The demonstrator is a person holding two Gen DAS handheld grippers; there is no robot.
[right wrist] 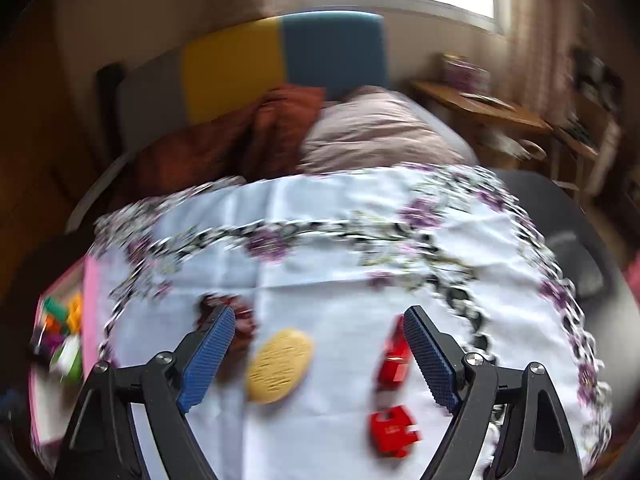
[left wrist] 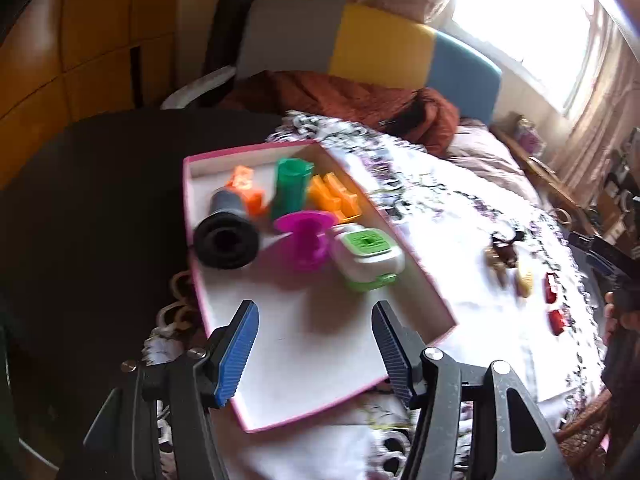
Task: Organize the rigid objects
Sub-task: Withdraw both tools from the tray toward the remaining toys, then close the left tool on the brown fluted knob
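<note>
A pink-edged box [left wrist: 400, 240] lies on a flowered cloth and holds a black cylinder [left wrist: 226, 236], a green cup [left wrist: 291, 188], orange pieces [left wrist: 334, 194], a magenta spool [left wrist: 306, 240] and a green-and-white box [left wrist: 366, 256]. My left gripper [left wrist: 314, 332] is open and empty above the box's near, bare part. My right gripper [right wrist: 318, 338] is open and empty above the cloth, with a yellow oval piece [right wrist: 280, 366] between its fingers, a red piece [right wrist: 394, 356] by the right finger and another red piece [right wrist: 392, 430] nearer. A brown object [right wrist: 244, 328] sits by the left finger.
The cloth [right wrist: 340, 248] covers a round dark table [left wrist: 100, 200]. The pink box shows at the left edge of the right wrist view [right wrist: 90, 300]. A bed with a rust blanket [left wrist: 340, 96] and a colourful headboard [left wrist: 380, 48] lies behind. A wooden desk [right wrist: 480, 108] stands at the right.
</note>
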